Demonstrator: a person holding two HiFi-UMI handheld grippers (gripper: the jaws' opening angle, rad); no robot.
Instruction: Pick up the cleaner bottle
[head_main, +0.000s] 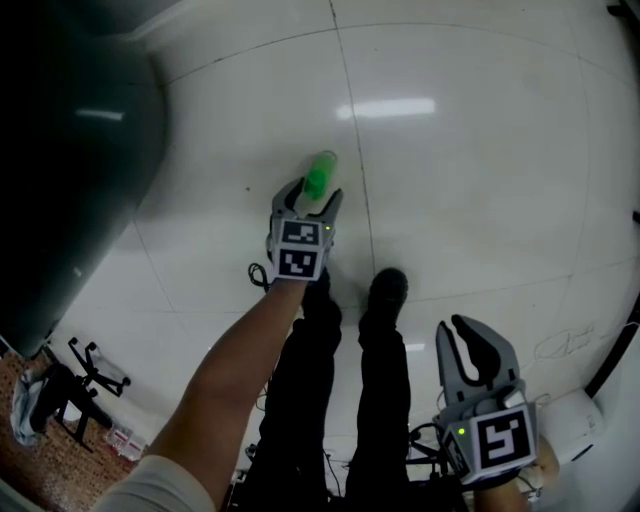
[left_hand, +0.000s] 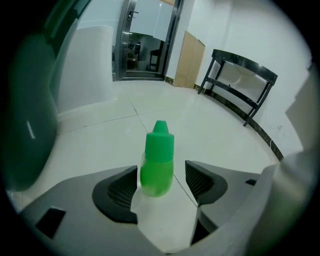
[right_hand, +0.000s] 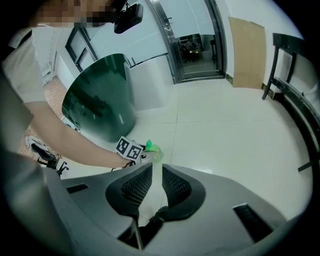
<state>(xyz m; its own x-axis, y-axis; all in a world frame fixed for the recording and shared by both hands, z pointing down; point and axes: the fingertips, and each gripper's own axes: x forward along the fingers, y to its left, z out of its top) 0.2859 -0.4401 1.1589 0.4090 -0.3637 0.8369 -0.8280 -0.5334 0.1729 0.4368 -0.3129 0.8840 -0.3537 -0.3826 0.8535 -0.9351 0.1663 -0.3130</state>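
Grey left tool (head_main: 313, 195), right tool (head_main: 452, 324); black-white marker cubes (head_main: 299, 248); dark trousers (head_main: 310, 400), shoes (head_main: 388, 290).

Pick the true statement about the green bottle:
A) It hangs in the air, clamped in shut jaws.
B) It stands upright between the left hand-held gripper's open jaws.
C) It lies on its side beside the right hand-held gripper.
B: the bottle stands upright on the floor between the left hand-held gripper's wide-apart jaws.
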